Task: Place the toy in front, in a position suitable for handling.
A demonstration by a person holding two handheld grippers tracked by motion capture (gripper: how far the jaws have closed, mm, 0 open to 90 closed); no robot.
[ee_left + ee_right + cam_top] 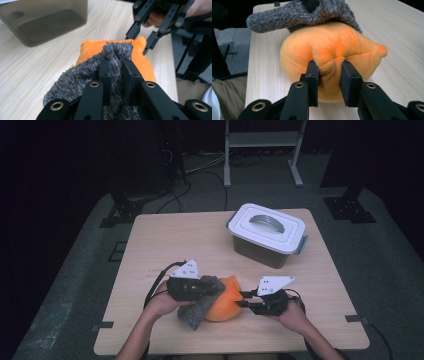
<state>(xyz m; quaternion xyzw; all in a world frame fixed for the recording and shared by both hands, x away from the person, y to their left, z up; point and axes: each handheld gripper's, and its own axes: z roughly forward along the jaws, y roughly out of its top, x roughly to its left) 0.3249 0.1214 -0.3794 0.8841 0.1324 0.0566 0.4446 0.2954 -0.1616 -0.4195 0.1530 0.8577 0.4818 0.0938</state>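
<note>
My left gripper (116, 67) pinches the grey sock (82, 80); my right gripper (328, 72) pinches the orange toy (329, 50). The sock only half covers it.

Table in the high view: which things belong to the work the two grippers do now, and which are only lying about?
In use:
- orange plush toy, pinched by the right gripper
- grey fuzzy cloth, clamped in the left gripper, draped over the toy

Lying about:
- lidded plastic box, closed, farther back on the table
- metal rack on the floor behind
</note>
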